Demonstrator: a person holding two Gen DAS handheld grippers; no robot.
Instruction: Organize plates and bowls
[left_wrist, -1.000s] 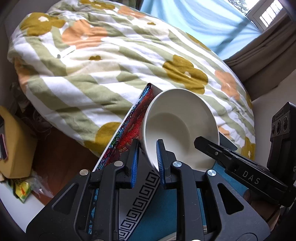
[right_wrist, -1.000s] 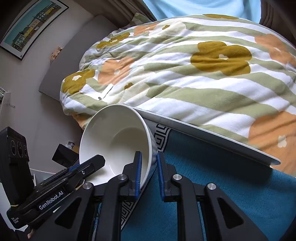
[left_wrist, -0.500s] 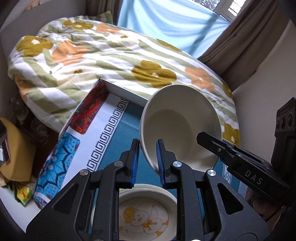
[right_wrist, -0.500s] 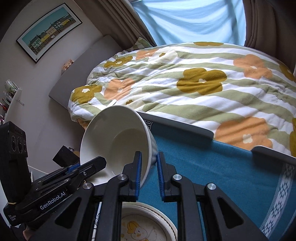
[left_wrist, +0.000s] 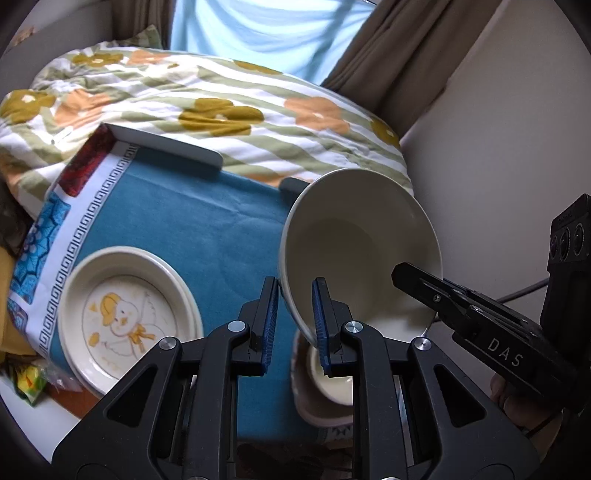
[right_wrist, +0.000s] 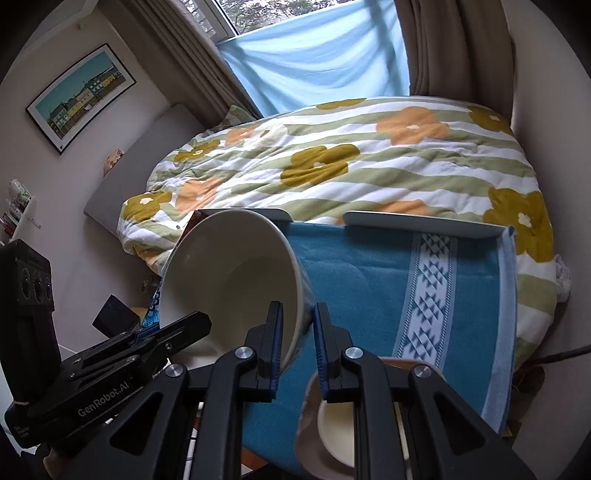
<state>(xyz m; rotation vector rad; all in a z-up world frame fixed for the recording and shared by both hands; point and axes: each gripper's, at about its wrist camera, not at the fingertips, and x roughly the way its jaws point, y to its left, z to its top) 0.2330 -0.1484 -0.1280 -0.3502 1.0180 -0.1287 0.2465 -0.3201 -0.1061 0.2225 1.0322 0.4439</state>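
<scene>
A plain white bowl (left_wrist: 362, 243) hangs tilted above the tray, held by both grippers on opposite sides of its rim. My left gripper (left_wrist: 295, 295) is shut on the near rim, one pad inside and one outside. My right gripper (right_wrist: 298, 314) is shut the same way on the bowl (right_wrist: 236, 280). Below lie a cream plate with a duck picture (left_wrist: 125, 317) at the left and a brown-rimmed bowl (left_wrist: 314, 406) with a small cream dish in it, straight under the grippers. The brown-rimmed bowl (right_wrist: 310, 435) is partly hidden by the fingers.
A white tray (left_wrist: 166, 146) lined with a blue patterned cloth (right_wrist: 369, 288) carries the dishes. Behind it lies a bed with a flowered, striped duvet (right_wrist: 332, 166). A pale wall (left_wrist: 498, 129) and brown curtains stand at the right.
Both grippers have carried the white bowl up and back over the tray, away from the bed. The duck plate and then the brown-rimmed bowl have come into view beneath. Both grips are unchanged.
</scene>
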